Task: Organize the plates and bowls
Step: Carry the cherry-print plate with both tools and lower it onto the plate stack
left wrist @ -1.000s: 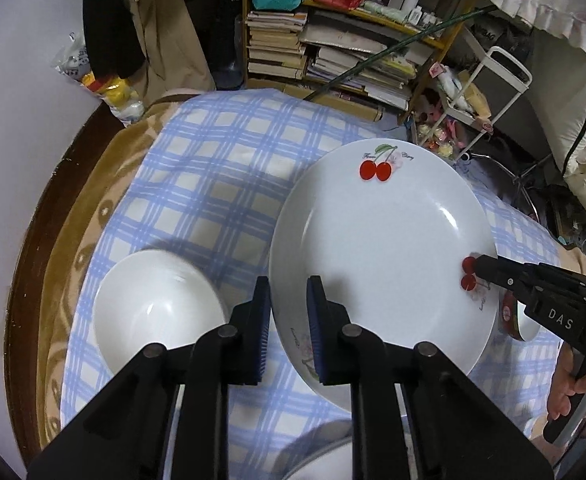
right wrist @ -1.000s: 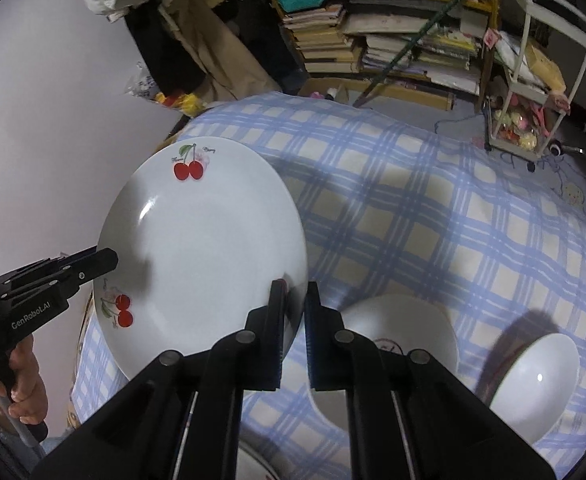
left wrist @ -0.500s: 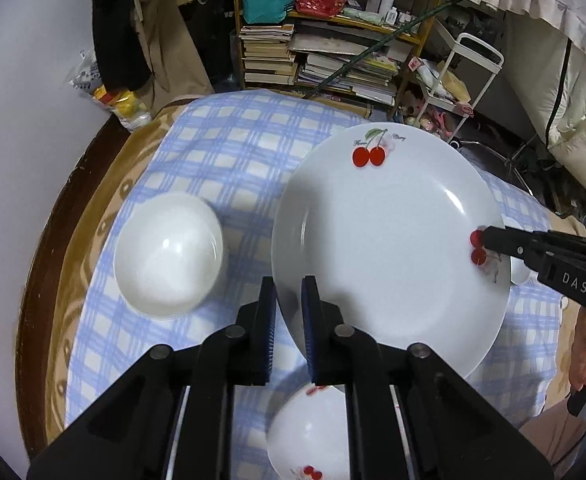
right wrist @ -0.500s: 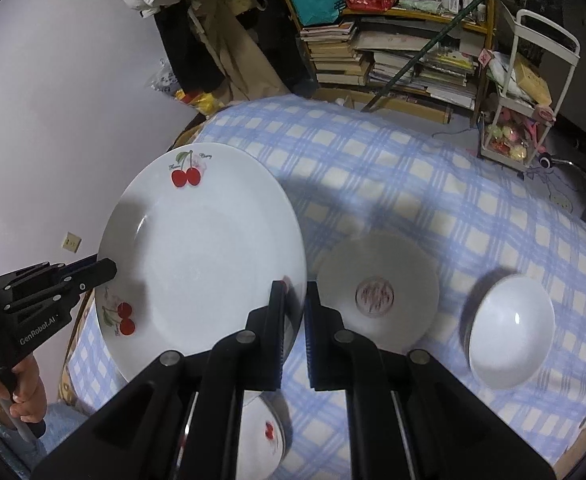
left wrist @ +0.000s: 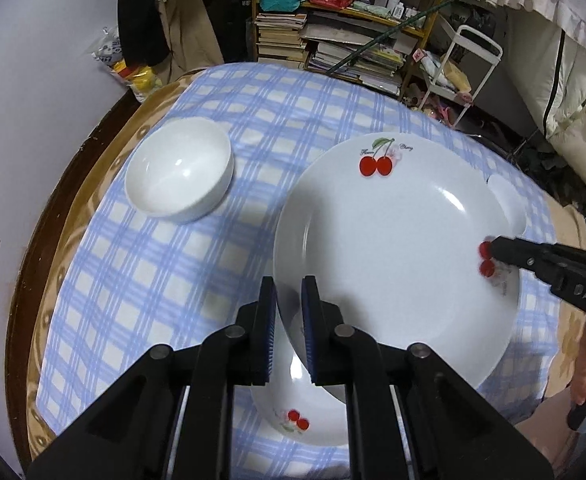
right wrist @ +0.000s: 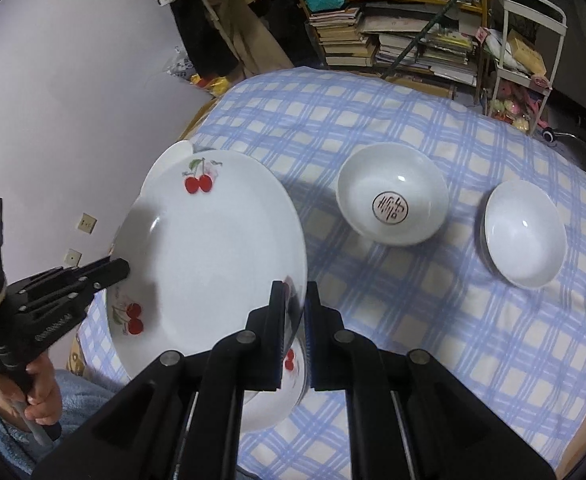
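Note:
A large white plate with cherry prints (left wrist: 397,248) (right wrist: 209,264) hangs above the checked tablecloth, carried between both grippers. My left gripper (left wrist: 289,308) is shut on its left rim and shows as a black tool (right wrist: 113,272) in the right wrist view. My right gripper (right wrist: 295,320) is shut on the opposite rim, and its tip (left wrist: 493,250) covers a cherry print. Under the carried plate a second cherry-print dish (left wrist: 293,412) (right wrist: 289,360) rests on the table, mostly hidden.
A plain white bowl (left wrist: 179,176) sits at the table's left. A bowl with a brown emblem (right wrist: 393,194) and another plain white bowl (right wrist: 523,232) sit to the right. Shelves of books (left wrist: 345,48), a white trolley (right wrist: 533,40) and the wall lie beyond the table's edge (left wrist: 73,184).
Both grippers have carried the plate back toward the table's near edge. The bowls now lie farther away in view, and the second cherry-print dish has come in under the plate.

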### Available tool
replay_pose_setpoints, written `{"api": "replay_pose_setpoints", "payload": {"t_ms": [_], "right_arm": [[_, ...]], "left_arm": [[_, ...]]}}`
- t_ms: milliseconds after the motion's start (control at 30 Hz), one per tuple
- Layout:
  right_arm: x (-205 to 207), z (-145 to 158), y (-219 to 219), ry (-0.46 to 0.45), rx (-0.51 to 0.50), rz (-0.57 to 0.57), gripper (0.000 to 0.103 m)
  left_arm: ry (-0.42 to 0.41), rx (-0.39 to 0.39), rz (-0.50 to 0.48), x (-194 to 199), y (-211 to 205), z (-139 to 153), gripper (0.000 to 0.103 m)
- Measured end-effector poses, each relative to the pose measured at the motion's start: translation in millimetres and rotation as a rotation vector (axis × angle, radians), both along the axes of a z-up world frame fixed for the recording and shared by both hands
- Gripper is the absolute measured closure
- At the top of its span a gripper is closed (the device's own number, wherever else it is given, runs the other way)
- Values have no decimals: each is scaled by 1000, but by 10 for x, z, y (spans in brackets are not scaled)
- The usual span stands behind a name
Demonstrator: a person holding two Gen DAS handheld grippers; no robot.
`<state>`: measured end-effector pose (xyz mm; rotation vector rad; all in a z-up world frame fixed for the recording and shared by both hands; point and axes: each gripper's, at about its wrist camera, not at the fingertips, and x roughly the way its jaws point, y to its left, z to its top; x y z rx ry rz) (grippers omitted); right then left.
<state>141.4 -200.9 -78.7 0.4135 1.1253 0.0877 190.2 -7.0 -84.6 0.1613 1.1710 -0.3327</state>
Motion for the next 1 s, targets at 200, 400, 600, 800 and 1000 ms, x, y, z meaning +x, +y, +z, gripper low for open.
{"api": "replay_pose_setpoints", "payload": {"t_ms": [200, 400, 600, 800, 1000], "right_arm": [[-175, 0, 105, -20, 0, 20, 92], [-255, -165, 201, 1, -13, 46, 93], [-339, -534, 258, 69, -35, 30, 92], [-337, -765, 415, 109, -65, 54, 93], [-370, -839, 572, 106, -86, 47, 93]], "left_arm": [[54, -3, 43, -249, 103, -217, 90], [102, -8, 70, -460, 181, -455, 90], [131, 48, 46, -575, 163, -675, 90], [167, 105, 80, -533, 214, -874, 90], [168, 135, 117, -487, 286, -999, 90]]}}
